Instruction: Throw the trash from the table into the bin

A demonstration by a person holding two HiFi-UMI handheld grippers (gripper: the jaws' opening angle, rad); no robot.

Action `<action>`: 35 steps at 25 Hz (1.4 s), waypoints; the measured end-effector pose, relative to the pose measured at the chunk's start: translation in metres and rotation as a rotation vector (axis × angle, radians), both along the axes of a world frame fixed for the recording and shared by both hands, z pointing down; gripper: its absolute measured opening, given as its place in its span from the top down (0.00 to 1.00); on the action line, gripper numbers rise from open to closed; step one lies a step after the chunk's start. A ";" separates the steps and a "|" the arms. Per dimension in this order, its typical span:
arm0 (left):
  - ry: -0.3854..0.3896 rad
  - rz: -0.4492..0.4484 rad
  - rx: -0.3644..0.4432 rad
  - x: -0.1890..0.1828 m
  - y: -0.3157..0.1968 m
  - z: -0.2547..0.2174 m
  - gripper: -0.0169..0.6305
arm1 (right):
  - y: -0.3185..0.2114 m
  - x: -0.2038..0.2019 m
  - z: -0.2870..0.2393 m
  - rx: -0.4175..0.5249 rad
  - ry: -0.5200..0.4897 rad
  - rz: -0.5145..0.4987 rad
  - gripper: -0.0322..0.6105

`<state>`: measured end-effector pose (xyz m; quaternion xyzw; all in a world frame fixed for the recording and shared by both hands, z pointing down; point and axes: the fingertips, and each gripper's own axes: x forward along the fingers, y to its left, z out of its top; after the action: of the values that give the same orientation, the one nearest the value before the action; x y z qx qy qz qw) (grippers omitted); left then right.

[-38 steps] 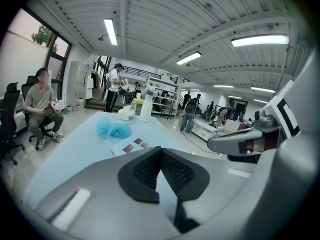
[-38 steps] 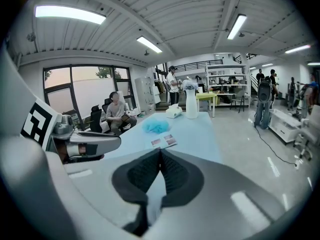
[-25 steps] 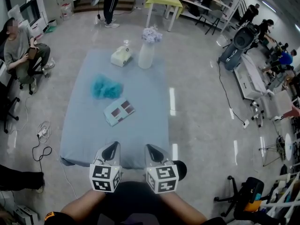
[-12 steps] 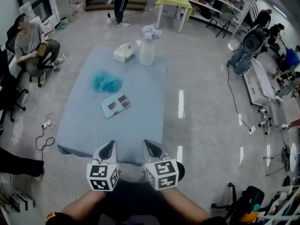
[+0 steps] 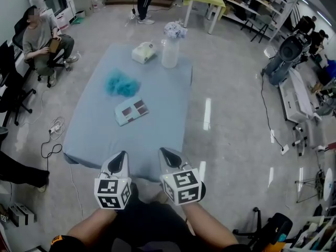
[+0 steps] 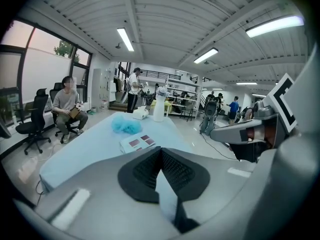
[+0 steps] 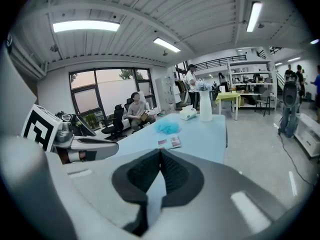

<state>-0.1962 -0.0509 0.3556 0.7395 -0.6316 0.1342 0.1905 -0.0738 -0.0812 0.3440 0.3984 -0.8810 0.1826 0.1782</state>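
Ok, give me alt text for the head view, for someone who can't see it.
The left gripper and right gripper, both shut and empty, point at the near end of a table draped in light blue cloth. On it are a booklet, a teal fluffy clump, a tissue box and a vase of flowers; a person sits at far left.

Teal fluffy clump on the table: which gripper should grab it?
Probably left: the left gripper lines up with the teal fluffy clump on the left half of the table; the right gripper sits further across.
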 end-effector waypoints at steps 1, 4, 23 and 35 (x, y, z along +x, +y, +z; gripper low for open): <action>0.002 0.005 -0.002 -0.002 -0.005 0.001 0.96 | -0.004 -0.002 0.000 -0.001 0.003 0.003 0.95; 0.012 0.030 -0.006 -0.009 -0.026 0.003 0.96 | -0.022 -0.009 0.002 -0.009 0.011 0.017 0.95; 0.036 0.065 -0.036 -0.085 -0.130 0.027 0.96 | -0.134 -0.096 0.044 -0.125 0.090 -0.053 0.94; 0.014 0.087 -0.090 -0.100 -0.151 0.053 0.96 | -0.182 -0.121 0.097 -0.225 0.146 -0.100 0.77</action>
<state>-0.2964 -0.2015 0.4085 0.7577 -0.5909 0.1655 0.2218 -0.1943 -0.2637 0.4414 0.3437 -0.8585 0.2416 0.2943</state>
